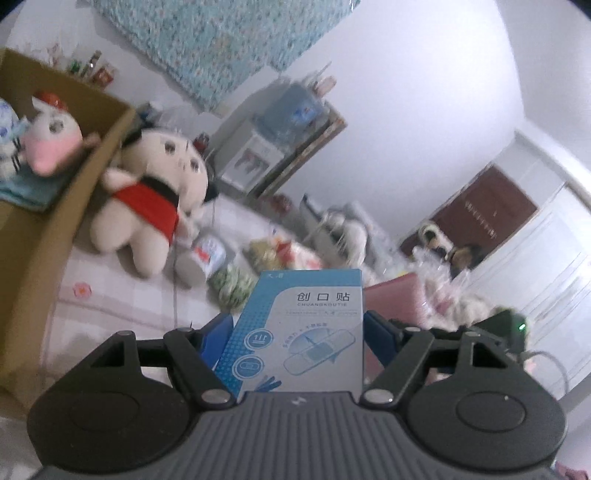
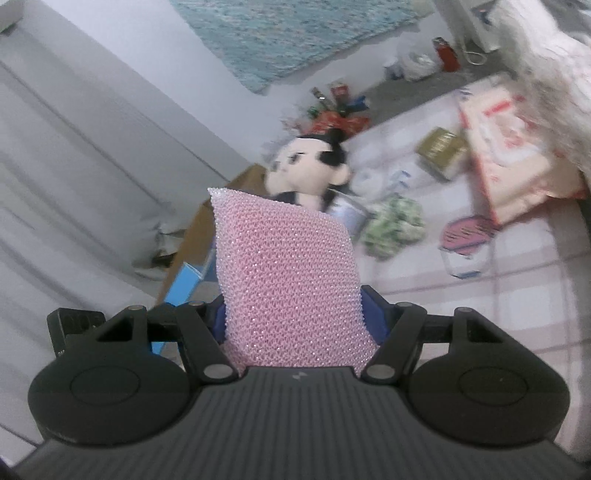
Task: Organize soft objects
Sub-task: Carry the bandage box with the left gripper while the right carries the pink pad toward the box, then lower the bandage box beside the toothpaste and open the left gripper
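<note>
My left gripper (image 1: 295, 328) is shut on a blue and white band-aid box (image 1: 306, 332), held up above the bed. My right gripper (image 2: 293, 314) is shut on a pink mesh sponge (image 2: 288, 280), also held in the air. A cream plush doll with black hair and a red bib (image 1: 155, 192) lies on the bed next to a cardboard box (image 1: 55, 221); it also shows in the right wrist view (image 2: 306, 170). Inside the box sits a white plush with a pink snout (image 1: 51, 140) on a teal cloth.
On the checked bedsheet (image 1: 122, 295) lie a green patterned soft bundle (image 2: 391, 225), a can (image 1: 203, 258), snack bags (image 1: 280, 254), a pink-lidded container (image 2: 465, 240) and a printed bag (image 2: 509, 158). A water dispenser (image 1: 266, 147) stands by the wall. A teal cloth (image 2: 288, 33) hangs behind.
</note>
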`<state>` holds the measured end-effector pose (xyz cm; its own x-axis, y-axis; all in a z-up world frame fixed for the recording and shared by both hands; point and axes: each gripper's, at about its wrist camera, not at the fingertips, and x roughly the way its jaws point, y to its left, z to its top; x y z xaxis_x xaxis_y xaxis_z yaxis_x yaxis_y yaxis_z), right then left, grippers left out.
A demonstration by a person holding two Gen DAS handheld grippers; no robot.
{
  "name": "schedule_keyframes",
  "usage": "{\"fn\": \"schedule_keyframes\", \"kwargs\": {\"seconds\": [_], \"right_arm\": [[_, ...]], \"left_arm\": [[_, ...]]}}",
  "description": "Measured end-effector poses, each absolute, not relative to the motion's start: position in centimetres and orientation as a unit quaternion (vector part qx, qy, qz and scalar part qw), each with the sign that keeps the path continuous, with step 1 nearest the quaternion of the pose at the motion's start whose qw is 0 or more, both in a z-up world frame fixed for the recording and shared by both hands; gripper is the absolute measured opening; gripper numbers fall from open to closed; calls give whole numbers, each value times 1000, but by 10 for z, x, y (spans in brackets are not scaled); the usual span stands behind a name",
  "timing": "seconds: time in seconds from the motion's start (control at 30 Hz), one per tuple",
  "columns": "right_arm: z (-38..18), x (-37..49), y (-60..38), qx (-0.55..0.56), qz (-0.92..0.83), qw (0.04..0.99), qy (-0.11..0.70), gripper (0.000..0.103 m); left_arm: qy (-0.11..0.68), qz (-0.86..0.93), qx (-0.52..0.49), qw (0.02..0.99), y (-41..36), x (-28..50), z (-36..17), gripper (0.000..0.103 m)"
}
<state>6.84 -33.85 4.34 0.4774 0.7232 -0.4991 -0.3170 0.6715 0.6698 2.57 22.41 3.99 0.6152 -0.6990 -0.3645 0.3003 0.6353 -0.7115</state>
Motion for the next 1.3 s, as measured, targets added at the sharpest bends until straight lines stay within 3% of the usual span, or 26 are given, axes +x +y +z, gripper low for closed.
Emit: {"fn": "schedule_keyframes", "kwargs": {"seconds": [0.27,0.5,0.7,0.83,0.87,0.9,0.97,1.07,1.17,1.27,1.3], "right_arm": [[76,80,-281,227,377,811,386,68],[99,102,-214,192,431,799,373,68],[101,132,-145,154,447,789,392,68],[88,152,-94,142,450,777,416,68],[84,157,-80,135,453,774,421,68],[81,161,-68,131,455,772,424,68],[74,168,-44,121,458,768,430,68],[63,172,-23,110,463,763,437,68],[54,175,-13,112,470,755,444,68],[50,178,-7,96,472,756,443,68],[49,178,-7,92,471,757,443,68]], "left_arm": [[274,-266,-316,869,285,-1,94,77],[238,-152,-234,930,342,-19,150,77],[312,-78,-177,930,380,20,129,77],[372,-15,-76,925,382,69,90,76],[387,-5,-51,921,383,83,79,57],[400,4,-29,916,384,97,68,29],[450,17,9,893,385,127,41,34],[516,40,44,855,392,160,-7,32],[541,35,14,840,405,167,-29,36],[516,33,-16,856,416,156,-13,58],[513,25,-25,858,419,151,-4,59]]}}
